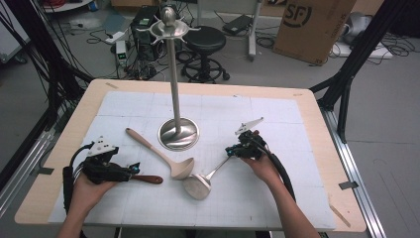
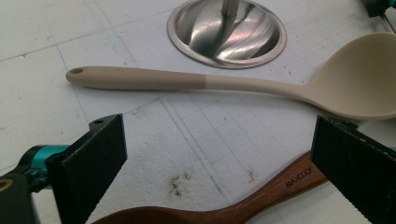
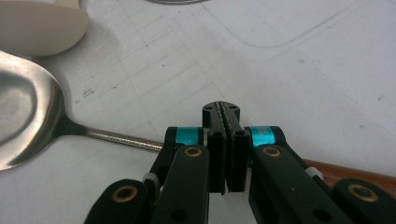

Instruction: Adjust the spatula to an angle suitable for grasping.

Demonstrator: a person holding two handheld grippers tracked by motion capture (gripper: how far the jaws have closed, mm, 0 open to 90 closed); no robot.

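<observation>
Straddling the wooden spoon handle [image 2: 280,191], left gripper [image 2: 219,163] jaws wide apart, not pinching; dark reddish wood, "MAXCOOK" stamped on it, lying on the white mat [image 2: 42,112] near the beige silicone ladle [image 2: 219,84]. Right gripper [image 3: 226,140] clamped fully together beside the steel spoon [image 3: 28,116]. Box [image 1: 312,25] reads "SF".

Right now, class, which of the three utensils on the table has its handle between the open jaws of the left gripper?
The wooden-handled utensil: its brown handle lies between the left gripper jaws, while the beige ladle and steel spoon lie farther off.
</observation>
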